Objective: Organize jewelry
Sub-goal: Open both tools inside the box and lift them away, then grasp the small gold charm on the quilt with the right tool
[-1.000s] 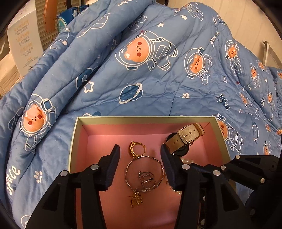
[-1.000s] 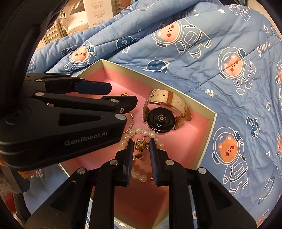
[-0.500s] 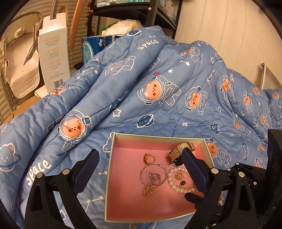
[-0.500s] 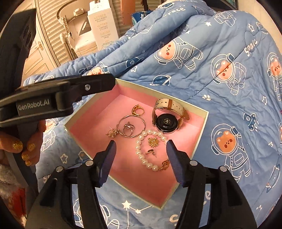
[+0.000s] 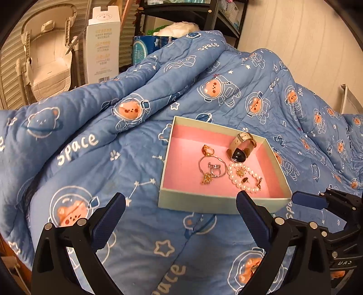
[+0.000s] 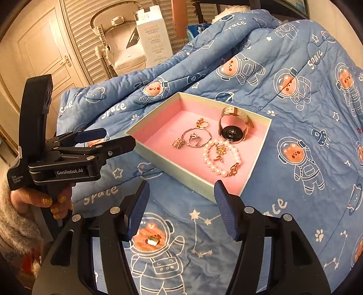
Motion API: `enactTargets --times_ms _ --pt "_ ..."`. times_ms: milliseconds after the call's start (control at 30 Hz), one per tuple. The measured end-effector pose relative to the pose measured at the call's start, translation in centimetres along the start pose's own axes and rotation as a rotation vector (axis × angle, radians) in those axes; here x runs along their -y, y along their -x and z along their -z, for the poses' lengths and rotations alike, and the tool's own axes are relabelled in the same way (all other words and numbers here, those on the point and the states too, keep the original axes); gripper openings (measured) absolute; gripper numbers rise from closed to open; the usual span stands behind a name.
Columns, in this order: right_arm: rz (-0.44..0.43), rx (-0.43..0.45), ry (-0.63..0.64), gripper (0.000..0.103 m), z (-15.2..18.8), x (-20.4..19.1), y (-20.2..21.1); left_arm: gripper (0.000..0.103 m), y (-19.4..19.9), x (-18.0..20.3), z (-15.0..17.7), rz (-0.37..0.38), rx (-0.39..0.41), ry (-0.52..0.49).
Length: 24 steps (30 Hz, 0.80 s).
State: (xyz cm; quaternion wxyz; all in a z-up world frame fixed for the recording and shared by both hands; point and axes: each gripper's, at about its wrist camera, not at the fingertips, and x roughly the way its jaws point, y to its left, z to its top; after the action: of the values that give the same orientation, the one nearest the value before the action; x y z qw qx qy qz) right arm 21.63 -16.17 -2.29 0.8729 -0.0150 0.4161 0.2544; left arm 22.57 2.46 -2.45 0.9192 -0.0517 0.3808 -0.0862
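A pale box with a pink lining (image 5: pixel 217 203) (image 6: pixel 172 166) lies on the blue quilt. In it lie a watch with a beige strap (image 5: pixel 241 147) (image 6: pixel 233 127), a pearl bracelet (image 5: pixel 233 179) (image 6: pixel 209 162), a thin silver bangle (image 5: pixel 202 162) (image 6: pixel 207 133), a gold ring (image 5: pixel 207 150) (image 6: pixel 202 123) and small gold charms. A small gold piece (image 6: pixel 153 241) lies on the quilt near the right gripper. My left gripper (image 5: pixel 180 214) (image 6: pixel 105 141) is open and empty, short of the box. My right gripper (image 6: pixel 181 210) is open and empty, in front of the box.
The blue space-bear quilt (image 5: pixel 102 145) (image 6: pixel 295 95) covers the bed in folds behind the box. A white carton (image 5: pixel 103 43) (image 6: pixel 154 36), a baby chair (image 5: pixel 48 52) and a dark shelf (image 5: pixel 211 13) stand beyond the bed. A door (image 6: pixel 43 52) is at the left.
Both grippers have pulled back out of the box and away from it, and both have opened wide. The jewelry stays in the box.
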Motion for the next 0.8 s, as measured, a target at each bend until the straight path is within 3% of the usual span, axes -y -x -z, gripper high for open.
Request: enactTargets --times_ms 233,667,800 --pt "-0.016 -0.044 0.068 0.059 3.4 -2.4 0.1 0.096 1.8 -0.2 4.0 -0.043 -0.017 0.007" --pt "-0.007 -0.117 0.004 0.057 6.6 -3.0 -1.2 0.096 4.3 -0.5 8.9 -0.105 -0.022 0.048" --pt "0.009 -0.133 0.008 0.051 7.1 -3.3 -1.6 0.096 4.7 0.1 10.1 -0.125 -0.022 0.034"
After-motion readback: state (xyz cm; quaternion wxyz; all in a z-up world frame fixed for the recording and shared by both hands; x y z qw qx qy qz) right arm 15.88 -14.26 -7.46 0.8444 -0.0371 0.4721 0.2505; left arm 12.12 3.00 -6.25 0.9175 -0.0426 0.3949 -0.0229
